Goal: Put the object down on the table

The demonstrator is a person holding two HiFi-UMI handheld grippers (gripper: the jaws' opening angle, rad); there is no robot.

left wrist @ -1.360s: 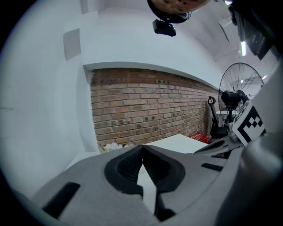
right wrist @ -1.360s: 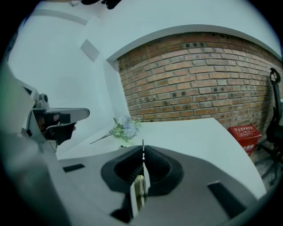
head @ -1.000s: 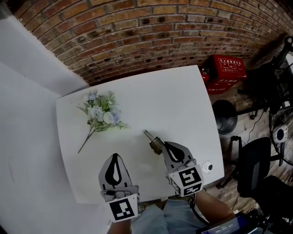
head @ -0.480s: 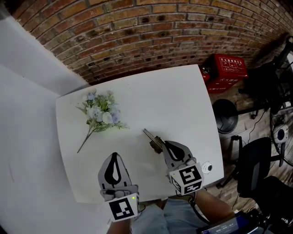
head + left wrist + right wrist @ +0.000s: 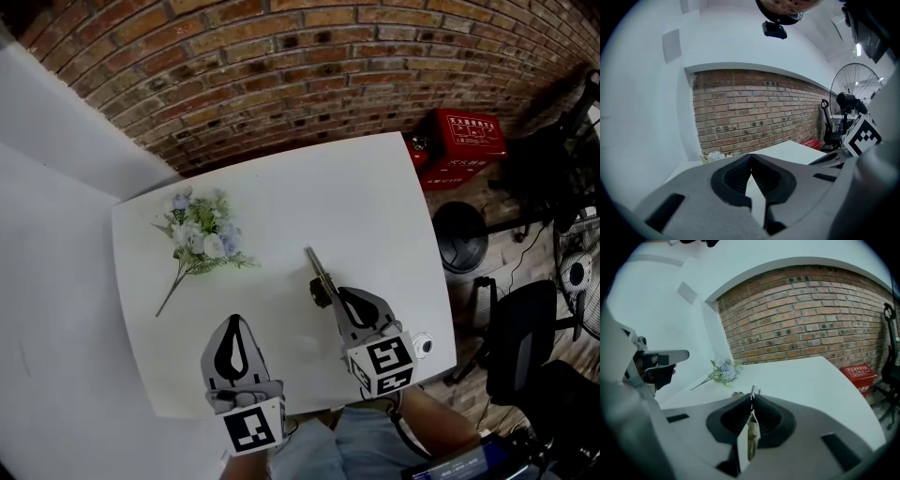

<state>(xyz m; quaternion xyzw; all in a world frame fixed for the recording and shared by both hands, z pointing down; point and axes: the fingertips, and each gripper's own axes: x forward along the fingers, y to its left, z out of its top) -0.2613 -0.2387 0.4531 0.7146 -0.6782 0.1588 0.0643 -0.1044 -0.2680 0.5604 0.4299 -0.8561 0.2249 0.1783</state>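
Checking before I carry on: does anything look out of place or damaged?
Nothing looks spilled or broken. The pale blue and white flower bouquet lies on its side on the white table, with no vase. The right gripper is shut on a slim brass-coloured metal piece that juts out aslant past it.

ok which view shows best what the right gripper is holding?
Head view: the slim metal object shows most of its length, sticking out of the right gripper. Right gripper view shows it edge-on, pinched between the jaws. Left gripper view misses it.
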